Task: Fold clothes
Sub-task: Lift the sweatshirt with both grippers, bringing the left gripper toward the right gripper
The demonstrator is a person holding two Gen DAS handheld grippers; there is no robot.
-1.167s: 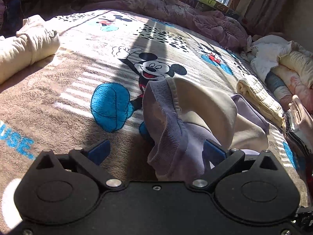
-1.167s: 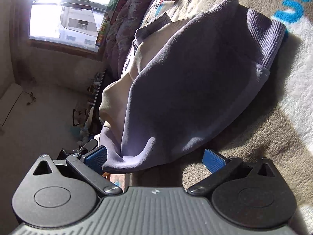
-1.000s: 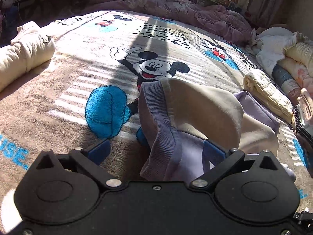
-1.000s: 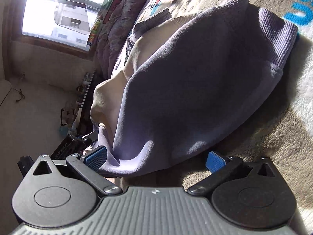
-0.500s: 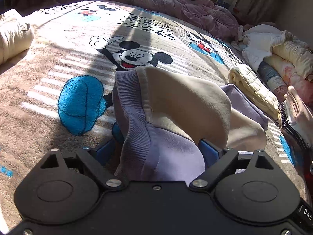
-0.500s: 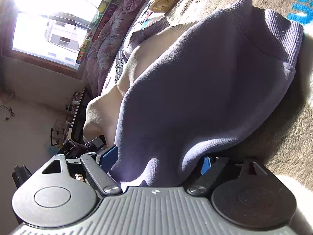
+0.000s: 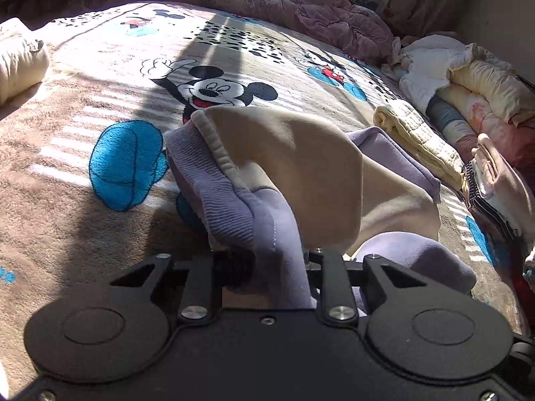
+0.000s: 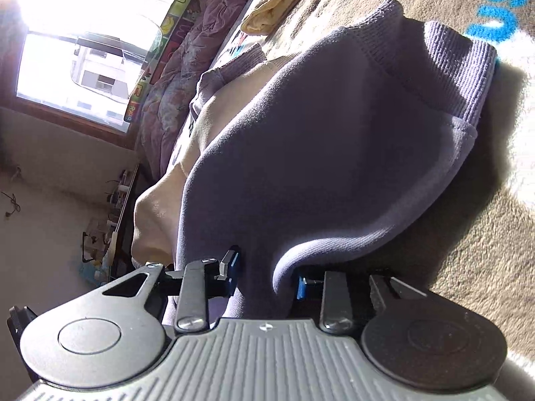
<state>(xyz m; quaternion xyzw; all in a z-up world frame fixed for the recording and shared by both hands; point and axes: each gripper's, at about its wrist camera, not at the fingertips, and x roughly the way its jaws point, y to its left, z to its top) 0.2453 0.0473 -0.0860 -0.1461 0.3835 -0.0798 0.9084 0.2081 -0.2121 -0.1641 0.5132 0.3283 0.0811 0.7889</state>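
A lavender sweatshirt with a cream lining (image 7: 294, 167) lies bunched on the Mickey Mouse blanket (image 7: 110, 77). My left gripper (image 7: 277, 260) is shut on its ribbed lavender edge, the cloth hiding the fingertips. In the right wrist view the same sweatshirt (image 8: 327, 153) fills the middle. My right gripper (image 8: 267, 277) is shut on a fold of its lavender fabric, with the blue pads (image 8: 234, 267) pressed against the cloth.
A rolled cream cloth (image 7: 20, 63) lies at the far left. A folded cream blanket (image 7: 418, 140) and a pile of clothes (image 7: 468, 90) lie along the right. A crumpled pink quilt (image 7: 301, 6) lines the far edge under the window (image 8: 77, 43).
Both grippers moved in onto the sweatshirt and went from open to shut on its fabric. The garment is drawn closer to both cameras.
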